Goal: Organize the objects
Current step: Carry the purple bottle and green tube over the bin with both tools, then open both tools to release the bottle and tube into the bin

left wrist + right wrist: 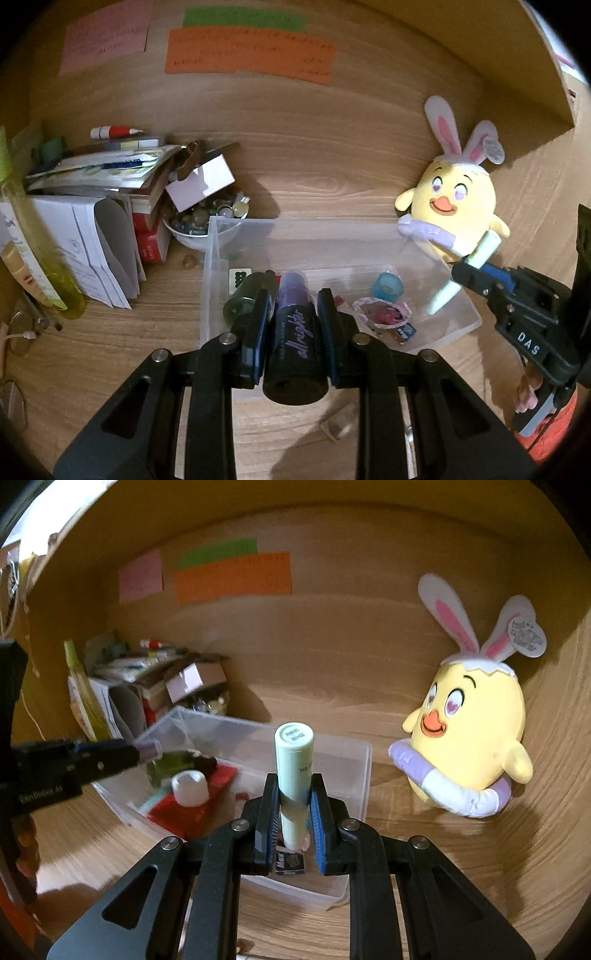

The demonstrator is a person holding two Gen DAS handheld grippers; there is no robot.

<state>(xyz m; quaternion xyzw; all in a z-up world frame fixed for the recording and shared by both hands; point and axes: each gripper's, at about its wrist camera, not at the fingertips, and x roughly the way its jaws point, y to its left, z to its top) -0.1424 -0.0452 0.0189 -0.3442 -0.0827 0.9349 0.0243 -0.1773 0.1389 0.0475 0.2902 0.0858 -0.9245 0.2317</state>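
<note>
We hold the left gripper [293, 314] clamped on a dark spray bottle [295, 332] with a purple cap, and the right gripper [293, 812] clamped on a pale green tube [293, 764]; both items sit firmly between the blue pads. Taking the clear plastic bin [436, 332] as our landmark, the bottle hangs over its near left part and the tube over its near right edge, neither yet released. Inside the bin we already see a green bottle [245, 295], a blue tape roll [388, 286], a pink pouch [380, 314] and a white cap [190, 782] on a red packet [192, 805], so sorting appears well under way. Left of the bin, the paper stack [96, 206] and a bowl of beads [207, 218] remain unsorted; right of it the plush chick [454, 206] leans on the back wall. We judge the two held items the next deposits.
</note>
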